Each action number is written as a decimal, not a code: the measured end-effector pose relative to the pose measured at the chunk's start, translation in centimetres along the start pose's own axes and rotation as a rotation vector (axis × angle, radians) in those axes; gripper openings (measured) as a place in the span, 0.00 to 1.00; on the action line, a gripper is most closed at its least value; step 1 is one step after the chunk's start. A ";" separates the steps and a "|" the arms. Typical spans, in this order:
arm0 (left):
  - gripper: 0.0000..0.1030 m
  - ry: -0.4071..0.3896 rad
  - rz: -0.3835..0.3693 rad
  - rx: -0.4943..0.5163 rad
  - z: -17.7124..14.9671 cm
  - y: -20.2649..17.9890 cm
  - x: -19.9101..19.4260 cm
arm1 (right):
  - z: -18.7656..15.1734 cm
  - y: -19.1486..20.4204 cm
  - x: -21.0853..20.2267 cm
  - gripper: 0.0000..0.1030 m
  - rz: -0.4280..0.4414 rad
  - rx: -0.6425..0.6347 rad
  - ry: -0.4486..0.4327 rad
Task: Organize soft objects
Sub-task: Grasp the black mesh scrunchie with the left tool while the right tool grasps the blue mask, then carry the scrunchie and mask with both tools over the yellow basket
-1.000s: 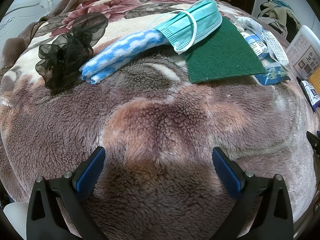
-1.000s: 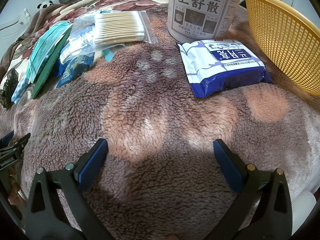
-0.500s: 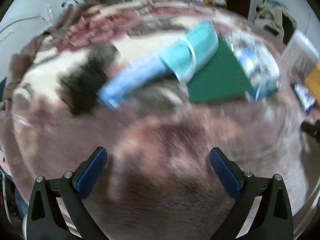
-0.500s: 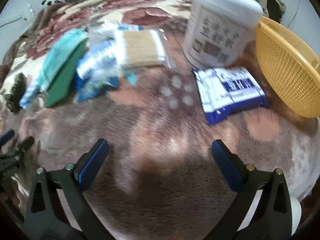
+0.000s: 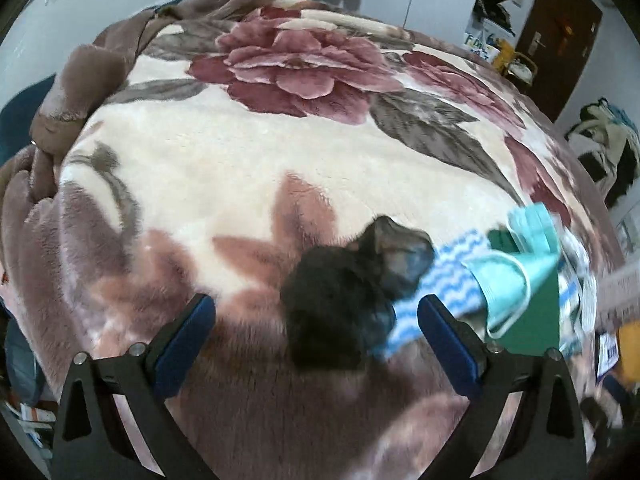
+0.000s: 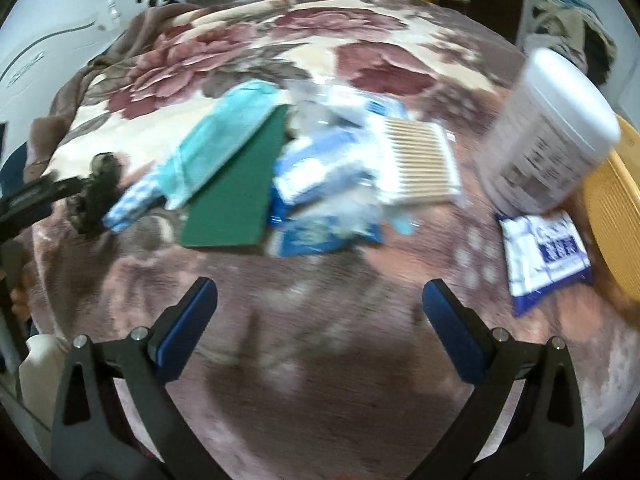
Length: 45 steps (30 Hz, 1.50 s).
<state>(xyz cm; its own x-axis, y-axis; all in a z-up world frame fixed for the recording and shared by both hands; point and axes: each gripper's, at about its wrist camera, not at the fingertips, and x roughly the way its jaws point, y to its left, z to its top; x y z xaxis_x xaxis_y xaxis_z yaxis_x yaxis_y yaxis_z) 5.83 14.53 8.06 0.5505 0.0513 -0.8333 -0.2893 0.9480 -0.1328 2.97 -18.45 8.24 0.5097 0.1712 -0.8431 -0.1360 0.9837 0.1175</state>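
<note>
On the flowered fleece blanket lie a black gauze scrunchie [image 5: 344, 300], a blue-and-white striped cloth [image 5: 444, 284], a teal face mask [image 5: 516, 276] and a green scouring pad [image 5: 536, 316]. My left gripper [image 5: 316, 320] is open, and the scrunchie sits just ahead, between the fingertips. In the right wrist view the scrunchie [image 6: 96, 192], cloth [image 6: 132, 200], mask [image 6: 216, 140] and pad [image 6: 240, 184] lie far left. My right gripper [image 6: 320, 312] is open and empty above bare blanket.
A pile of blue-and-white packets [image 6: 320, 184], a pack of cotton swabs [image 6: 416, 164], a white tub [image 6: 548, 136], a blue wipes pack [image 6: 544, 252] and a yellow basket [image 6: 616, 216] lie to the right. The left gripper's body [image 6: 32, 196] shows at the left edge.
My left gripper has swung left and forward, so the scrunchie now sits between its fingertips. My right gripper has pulled back and turned left; more of the items show.
</note>
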 end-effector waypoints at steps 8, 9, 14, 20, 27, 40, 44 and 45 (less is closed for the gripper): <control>0.18 0.094 -0.091 -0.070 -0.9 -0.4 3.4 | 0.1 3.7 0.7 1.00 0.058 -0.071 0.018; 0.18 0.083 -0.101 -0.090 -1.2 -0.2 3.0 | 0.5 4.2 0.8 1.00 0.067 -0.075 0.013; 0.18 0.027 -0.095 -0.039 -2.2 -0.4 0.0 | 3.3 5.9 2.0 0.98 0.129 -0.037 -0.025; 0.18 0.003 -0.110 -0.065 -2.7 0.9 -1.3 | 7.5 5.6 5.1 0.89 0.201 0.182 0.019; 0.18 0.006 -0.107 -0.080 -2.7 1.6 -1.1 | 9.6 4.8 8.6 0.63 0.161 0.378 0.126; 0.18 -0.015 -0.102 -0.050 -3.3 0.5 -3.1 | 6.6 6.5 2.2 0.10 0.213 0.180 0.002; 0.18 -0.013 -0.102 -0.019 -3.9 -0.8 -3.9 | 4.2 6.6 0.9 0.10 0.218 0.119 0.040; 0.18 -0.011 -0.100 -0.009 -4.0 -1.3 -4.1 | 3.9 6.8 0.9 0.10 0.208 0.108 0.049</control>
<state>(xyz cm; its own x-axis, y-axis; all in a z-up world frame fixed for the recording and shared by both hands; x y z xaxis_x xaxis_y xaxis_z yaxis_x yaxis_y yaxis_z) 0.79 11.87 9.48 0.5856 -0.0397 -0.8096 -0.2399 0.9456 -0.2198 5.86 -11.38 10.31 0.4384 0.3707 -0.8188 -0.1411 0.9281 0.3446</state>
